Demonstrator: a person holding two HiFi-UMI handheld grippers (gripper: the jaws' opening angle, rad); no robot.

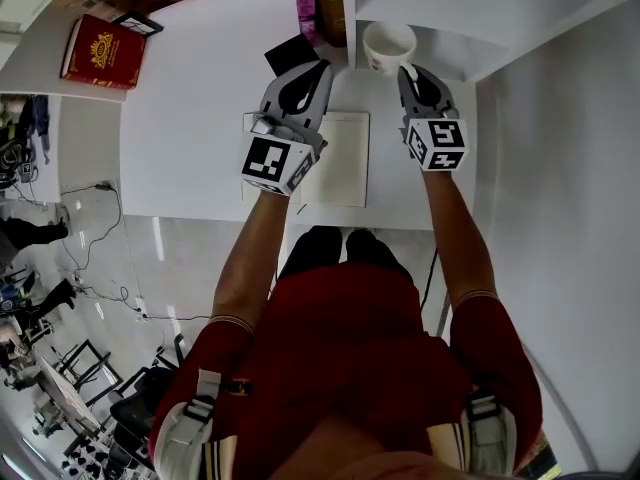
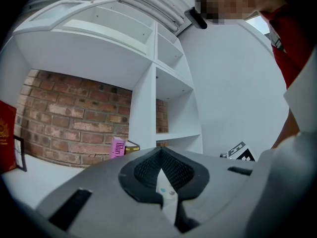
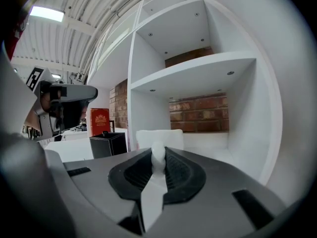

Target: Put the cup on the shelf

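Right gripper (image 1: 412, 73) clamped on cup (image 1: 388, 46) handle, left gripper (image 1: 316, 68) pinched empty; thin handle grip could let cup swing, clip shelf (image 1: 500, 13) edge

A white open shelf unit (image 3: 198, 68) rises at the far side of a white tabletop (image 1: 200, 98). Behind the unit is a red brick wall (image 2: 74, 118), and to its right a plain white wall (image 1: 570, 168). High to its left, a bright strip light (image 3: 47, 14) glows in the ribbed white ceiling (image 3: 94, 19). A glossy grey floor (image 1: 120, 258) lies well in front of it.
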